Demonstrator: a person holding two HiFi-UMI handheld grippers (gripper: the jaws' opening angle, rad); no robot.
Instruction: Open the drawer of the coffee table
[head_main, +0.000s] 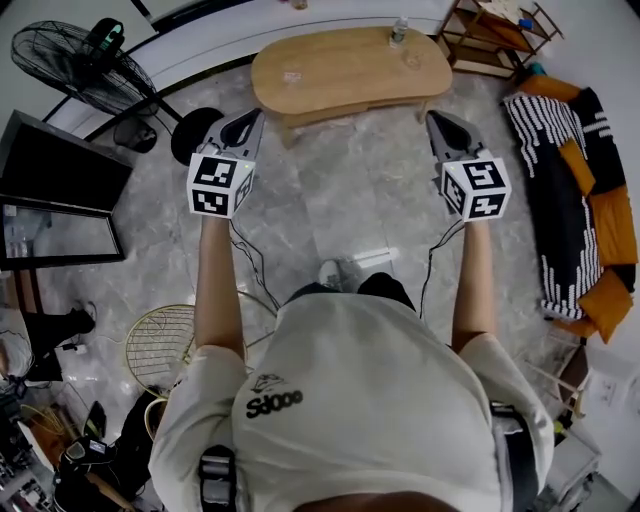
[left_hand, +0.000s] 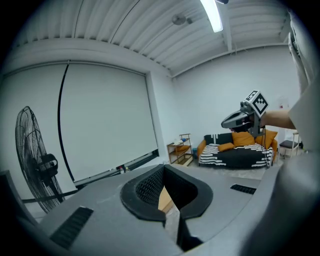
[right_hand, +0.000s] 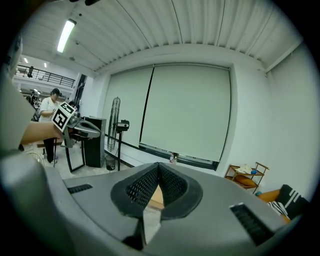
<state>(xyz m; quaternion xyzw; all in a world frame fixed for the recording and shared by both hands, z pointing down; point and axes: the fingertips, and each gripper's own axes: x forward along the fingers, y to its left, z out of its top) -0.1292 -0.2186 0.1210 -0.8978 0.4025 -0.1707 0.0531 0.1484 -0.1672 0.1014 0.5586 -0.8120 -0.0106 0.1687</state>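
The oval wooden coffee table (head_main: 350, 70) stands on the marble floor ahead of me. Its near side (head_main: 345, 108) is in shadow and I cannot make out a drawer front there. My left gripper (head_main: 252, 118) is in the air short of the table's left end, jaws shut and empty. My right gripper (head_main: 436, 120) is level with it near the table's right end, also shut on nothing. In the left gripper view the pads (left_hand: 150, 187) meet, and a sliver of the wooden table (left_hand: 165, 200) shows below them. The right gripper view also shows closed pads (right_hand: 172, 185).
A small bottle (head_main: 399, 30) stands on the table's far right. A standing fan (head_main: 75, 65) and a black screen (head_main: 60, 190) are at the left. A wooden shelf (head_main: 495, 35) and a striped sofa (head_main: 575, 190) are at the right. A wire guard (head_main: 160, 345) and cables lie by my feet.
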